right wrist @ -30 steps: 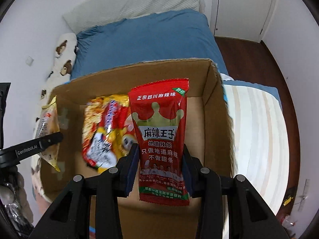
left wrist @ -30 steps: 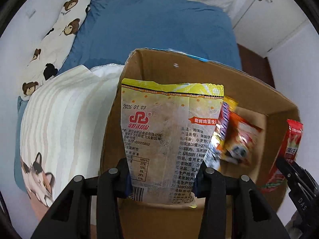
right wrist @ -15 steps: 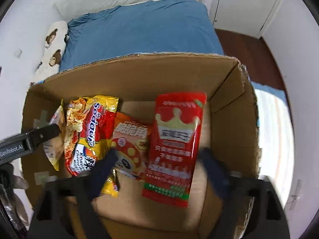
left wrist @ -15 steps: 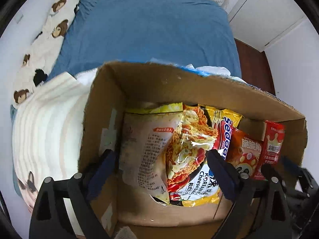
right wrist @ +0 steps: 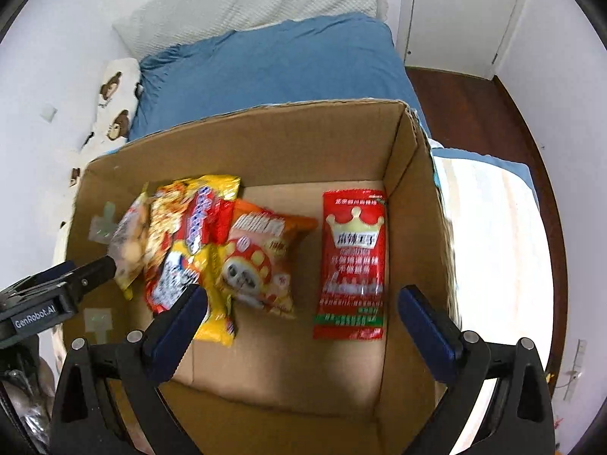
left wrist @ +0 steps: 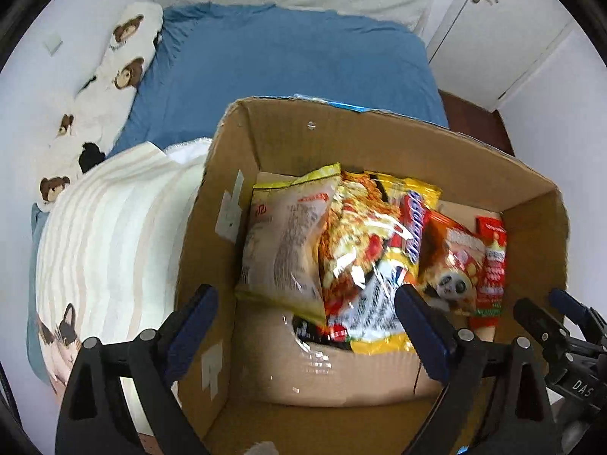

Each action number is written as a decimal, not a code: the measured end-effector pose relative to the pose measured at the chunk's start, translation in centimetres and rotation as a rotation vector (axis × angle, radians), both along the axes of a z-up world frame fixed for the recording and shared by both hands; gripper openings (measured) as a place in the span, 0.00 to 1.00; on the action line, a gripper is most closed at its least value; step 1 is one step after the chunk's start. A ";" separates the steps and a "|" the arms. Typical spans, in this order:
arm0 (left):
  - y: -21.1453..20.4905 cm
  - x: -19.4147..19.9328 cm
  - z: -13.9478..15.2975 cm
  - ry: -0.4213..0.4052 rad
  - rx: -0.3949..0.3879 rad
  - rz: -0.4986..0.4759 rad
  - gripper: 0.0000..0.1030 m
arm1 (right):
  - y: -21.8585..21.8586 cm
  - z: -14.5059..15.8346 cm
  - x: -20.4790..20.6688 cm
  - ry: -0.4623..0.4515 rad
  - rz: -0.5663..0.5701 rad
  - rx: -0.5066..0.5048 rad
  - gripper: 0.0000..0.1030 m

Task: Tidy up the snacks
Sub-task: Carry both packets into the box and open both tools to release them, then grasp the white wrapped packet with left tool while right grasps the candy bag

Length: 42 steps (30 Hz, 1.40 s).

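Note:
An open cardboard box [left wrist: 379,132] [right wrist: 265,140] sits on the bed. Inside lie a pale yellow egg-biscuit bag [left wrist: 284,242] [right wrist: 129,242], a yellow noodle pack [left wrist: 371,258] [right wrist: 186,242], an orange panda snack bag [left wrist: 451,265] [right wrist: 258,261] and a red crown-logo pack [left wrist: 491,261] [right wrist: 353,261]. My left gripper [left wrist: 303,326] is open and empty above the box's near left side. My right gripper [right wrist: 299,322] is open and empty above the box's near side, just short of the red pack.
The box rests on a striped cream blanket [left wrist: 110,235] over a blue bed sheet [left wrist: 288,57]. A bear-print pillow [left wrist: 114,60] lies at the left wall. A white door [right wrist: 455,11] and dark wood floor [right wrist: 474,110] are at the right.
Both grippers opened and let go: the egg-biscuit bag dropped into the box's left side, the red pack onto its floor at the right. Both grippers have pulled back and up.

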<state>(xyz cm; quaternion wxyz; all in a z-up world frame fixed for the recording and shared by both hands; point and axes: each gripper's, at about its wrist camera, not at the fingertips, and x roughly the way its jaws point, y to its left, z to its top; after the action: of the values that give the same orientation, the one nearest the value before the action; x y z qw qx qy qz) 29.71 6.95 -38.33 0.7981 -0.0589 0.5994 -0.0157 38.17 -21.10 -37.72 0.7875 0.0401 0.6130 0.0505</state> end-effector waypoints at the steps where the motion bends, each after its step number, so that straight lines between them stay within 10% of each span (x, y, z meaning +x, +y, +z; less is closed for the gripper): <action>1: 0.0 -0.5 0.2 -0.014 0.005 -0.001 0.93 | 0.1 0.6 -0.8 -0.018 0.002 -0.003 0.99; 12: -1.1 -9.5 6.3 -0.227 0.069 -0.034 0.92 | 1.1 5.6 -9.4 -0.152 0.018 -0.001 0.99; 28: 1.6 -20.0 10.4 -0.317 0.043 -0.051 0.93 | 1.7 12.4 -20.9 -0.265 -0.025 0.078 0.99; 34: 6.7 -25.5 5.8 -0.179 0.009 0.070 0.93 | 1.9 6.9 -26.1 -0.090 -0.028 0.176 0.99; 42: 14.9 -35.1 -10.4 0.303 -0.228 0.407 0.92 | 2.0 -1.8 -30.6 0.120 -0.063 0.211 0.99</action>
<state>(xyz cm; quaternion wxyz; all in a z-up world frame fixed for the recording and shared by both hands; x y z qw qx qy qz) -5.37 21.86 -48.75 0.6742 -0.2690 0.6823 0.0867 7.53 -19.15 -39.53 0.7420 0.1451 0.6487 0.0877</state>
